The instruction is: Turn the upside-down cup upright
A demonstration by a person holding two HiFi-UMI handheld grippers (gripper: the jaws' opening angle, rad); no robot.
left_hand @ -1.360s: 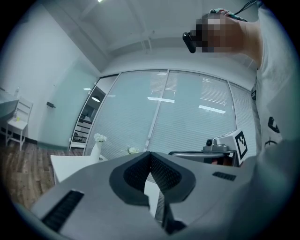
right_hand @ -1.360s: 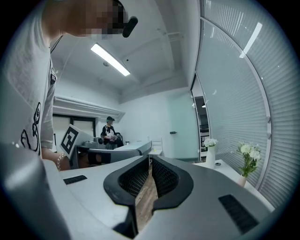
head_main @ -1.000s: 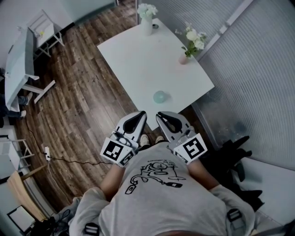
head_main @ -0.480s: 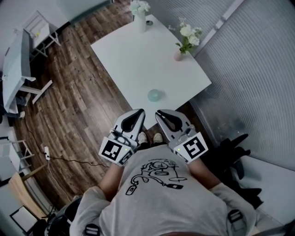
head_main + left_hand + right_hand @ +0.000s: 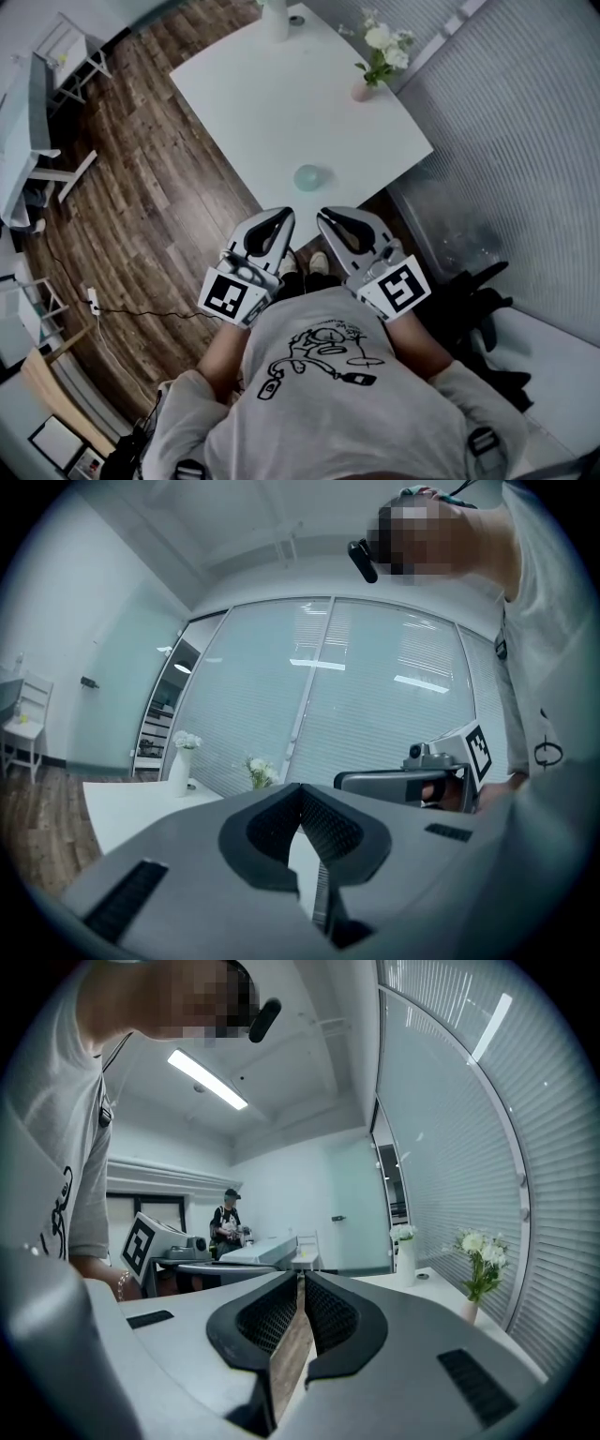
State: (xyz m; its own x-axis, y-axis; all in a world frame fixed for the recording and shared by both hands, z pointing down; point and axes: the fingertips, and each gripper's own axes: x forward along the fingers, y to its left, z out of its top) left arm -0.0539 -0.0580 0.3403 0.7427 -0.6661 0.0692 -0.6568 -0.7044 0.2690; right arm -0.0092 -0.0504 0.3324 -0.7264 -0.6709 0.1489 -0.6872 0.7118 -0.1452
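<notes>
So closest in you've got the person's grey printed T-shirt (image 5: 319, 361), and both grippers held out side by side just in front of it, marker cubes toward the body. The left gripper (image 5: 284, 215) has its jaws pressed together with nothing between them. Same for the right gripper (image 5: 323, 217): jaws together and empty. Both hang over the wooden floor (image 5: 159, 197), just short of the white table (image 5: 272, 103). The little pale green cup (image 5: 308, 177) sits on the table near its near edge, a bit past the gripper tips and roughly between them, with neither touching it. Further back on the right there's a small pink vase (image 5: 361, 91) of white flowers, and a tall white vase (image 5: 275, 23) at the far end.
</notes>
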